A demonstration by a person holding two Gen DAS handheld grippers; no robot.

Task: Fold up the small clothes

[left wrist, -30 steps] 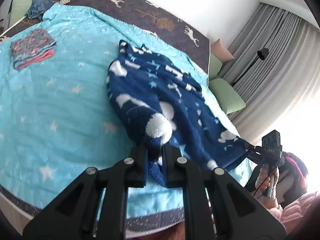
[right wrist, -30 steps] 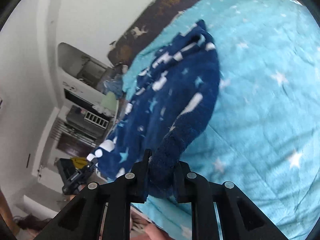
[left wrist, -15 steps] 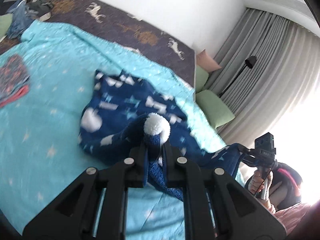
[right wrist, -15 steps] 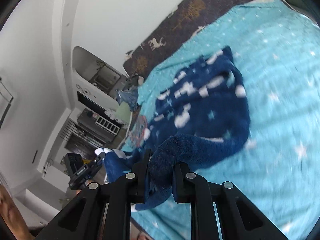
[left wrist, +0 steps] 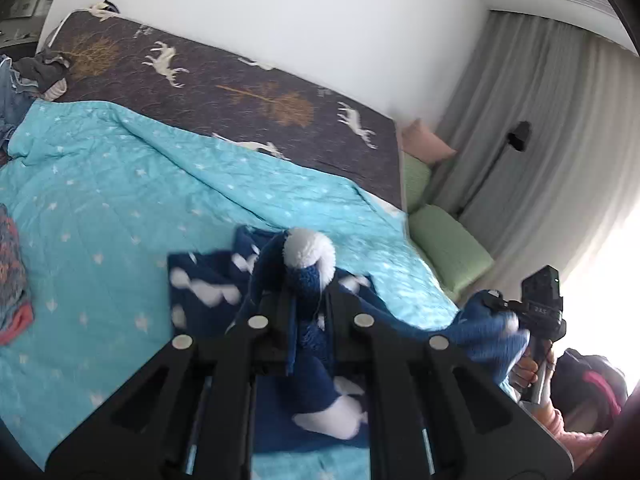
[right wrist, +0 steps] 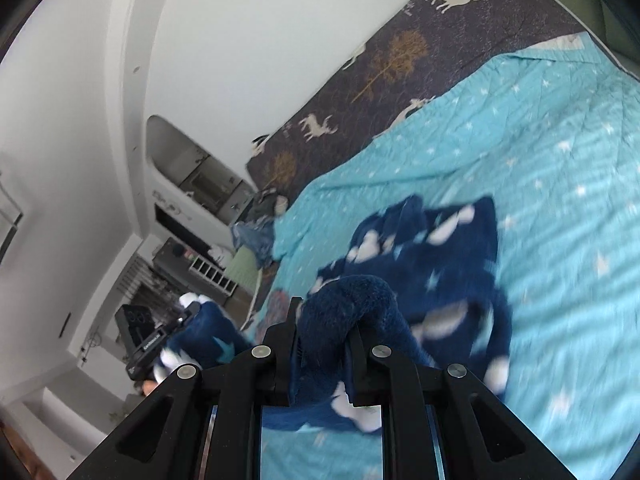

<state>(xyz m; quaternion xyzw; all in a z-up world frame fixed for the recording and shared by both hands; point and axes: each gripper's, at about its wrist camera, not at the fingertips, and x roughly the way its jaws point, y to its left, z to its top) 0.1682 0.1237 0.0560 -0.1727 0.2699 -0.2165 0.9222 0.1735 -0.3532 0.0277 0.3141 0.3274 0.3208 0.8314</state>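
The garment [left wrist: 208, 284], a navy fleece piece with white shapes and stars, lies partly bunched on the quilt [left wrist: 100, 200] at the near side of the bed, with its near edge lifted off between the two claws. The left claw [left wrist: 308, 300] is clamped on a fold of it that ends in a white pompom [left wrist: 309, 252] standing just above the fingertips. The right claw [right wrist: 324, 332] is closed on a thick rolled edge of the same garment [right wrist: 440, 276], which humps up between its fingers. In the left wrist view the right claw [left wrist: 500, 312] shows at far right with blue cloth draped over it; in the right wrist view the left claw [right wrist: 180, 320] shows at left, also with cloth.

The quilt is turquoise with small white stars. Beyond it lies a dark bedspread [left wrist: 240, 92] with deer and trees. A folded patterned piece [left wrist: 12, 280] sits at the quilt's left edge. Green cushions [left wrist: 448, 252] lie to the right, before grey curtains [left wrist: 560, 140].
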